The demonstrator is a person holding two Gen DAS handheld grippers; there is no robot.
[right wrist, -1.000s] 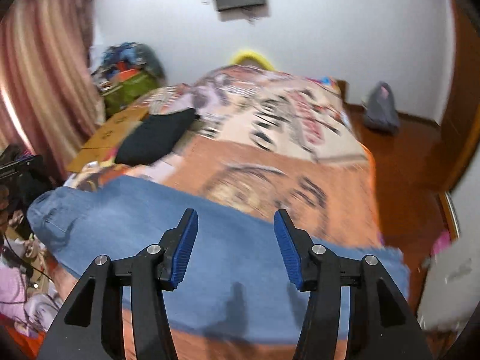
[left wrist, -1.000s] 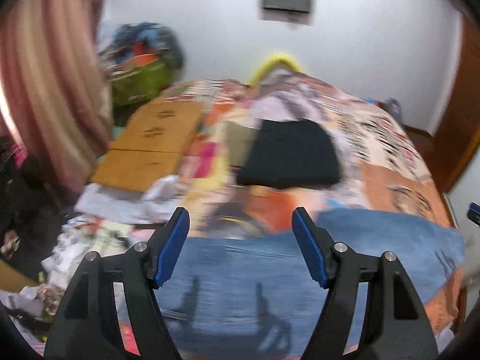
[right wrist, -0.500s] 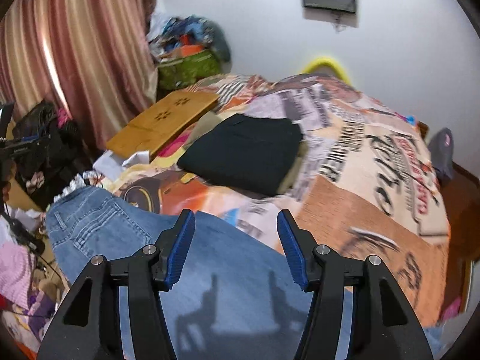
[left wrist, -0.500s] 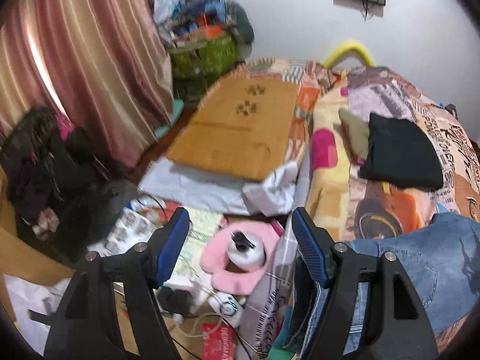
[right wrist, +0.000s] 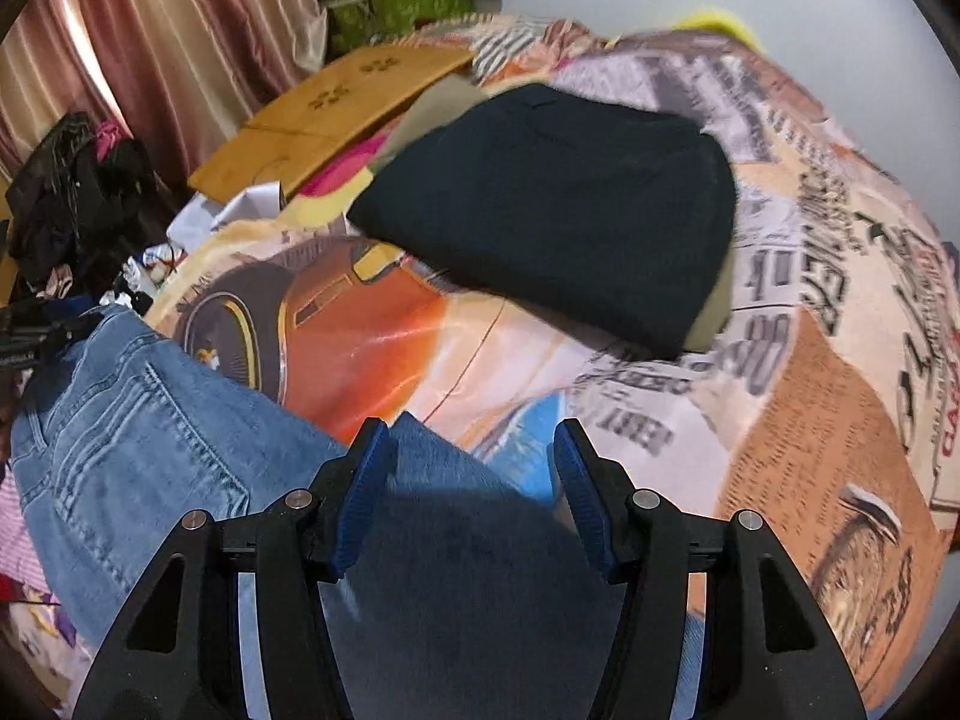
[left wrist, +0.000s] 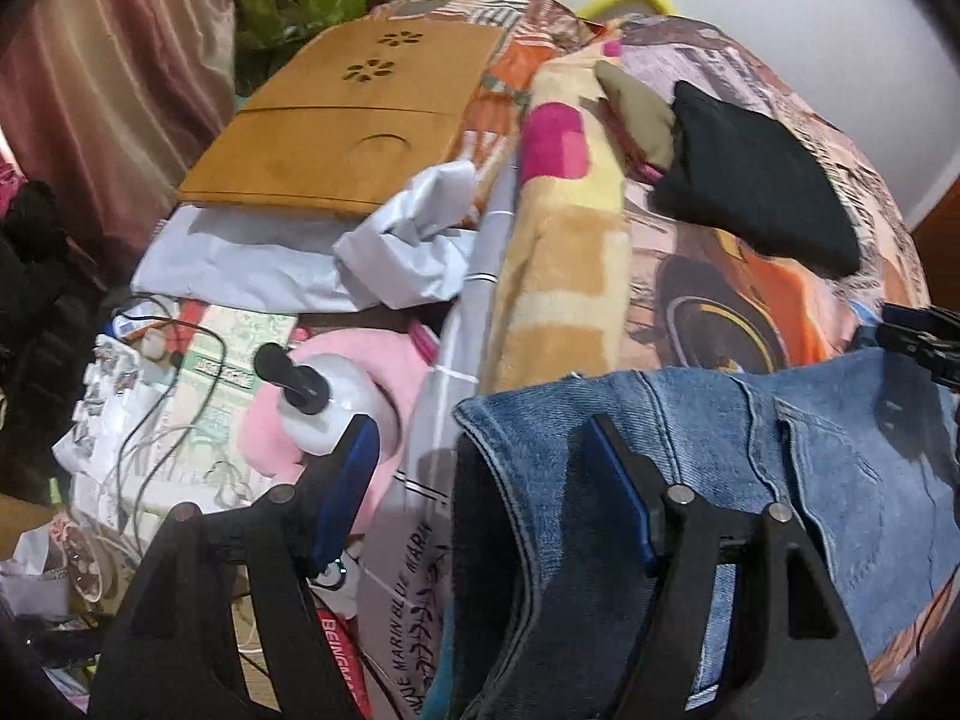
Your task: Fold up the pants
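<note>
- The left gripper, black-framed with blue pads, stood spread with nothing pinched; its jaws had just been closing a little, and the waistband corner of the blue denim pants lay between them, hanging over the bed's edge.
- The right gripper of the same build also stood spread and empty, poised above the jeans, whose upper edge ran between its pads; contact could not be told.
- In the right wrist view the denim stretched from 6 o'clock out to 9 o'clock, back pocket and seams showing, and appeared to lie flat.
- Beyond it, toward 12 o'clock, a folded black garment rested on the car-and-newsprint patterned bedspread, well apart from the jeans; it looked already done.
- At 11 o'clock lay a tan wooden lap tray, with pink striped curtains further left.
- In the left wrist view, a white pump bottle and floor clutter sat at 9 o'clock, beside the bed.
- Judged from this, the jeans had no visible cross fold yet: the grippers seemed to be setting up a grasp, and the folding itself remained.
</note>
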